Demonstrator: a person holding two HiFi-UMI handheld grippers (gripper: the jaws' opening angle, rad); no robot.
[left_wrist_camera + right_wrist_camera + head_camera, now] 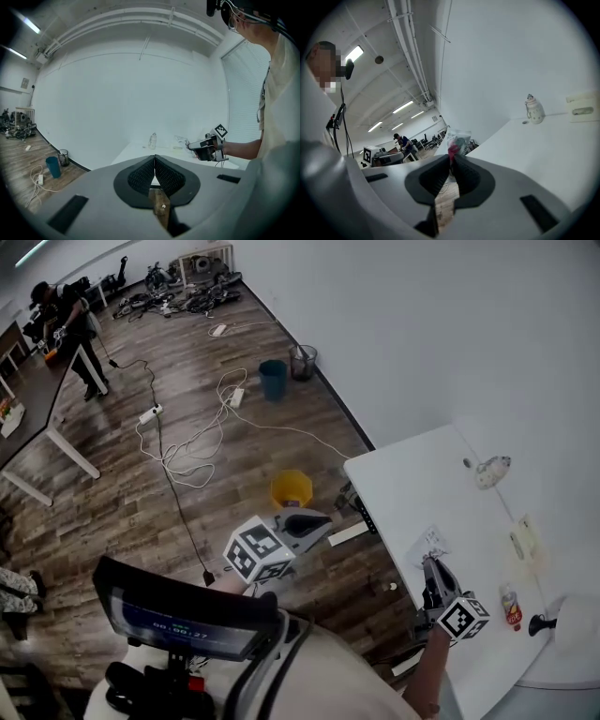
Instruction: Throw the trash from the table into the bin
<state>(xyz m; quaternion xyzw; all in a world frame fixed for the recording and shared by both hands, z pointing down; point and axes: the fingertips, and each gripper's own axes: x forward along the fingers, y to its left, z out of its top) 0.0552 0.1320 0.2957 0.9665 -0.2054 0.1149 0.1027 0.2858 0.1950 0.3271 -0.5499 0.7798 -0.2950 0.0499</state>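
Observation:
My right gripper (pixel 429 564) hangs over the near edge of the white table (pixel 403 484), shut on a crumpled clear wrapper with red print (pixel 429 542). In the right gripper view the wrapper (pixel 457 139) sticks up out of the closed jaws (pixel 452 157). My left gripper (pixel 330 519) is over the floor left of the table, shut with nothing in it (pixel 154 157). A yellow bin (pixel 292 488) stands on the floor just beyond it. On the table lie a crushed bottle (pixel 492 470), a pale packet (pixel 523 538) and a small red item (pixel 511 607).
A blue bin (pixel 273 379) and a mesh bin (pixel 303 362) stand by the far wall. Cables and a power strip (pixel 187 442) trail across the wooden floor. A person (pixel 70 324) stands far off beside a dark table. A black object (pixel 539 622) sits near the table's right edge.

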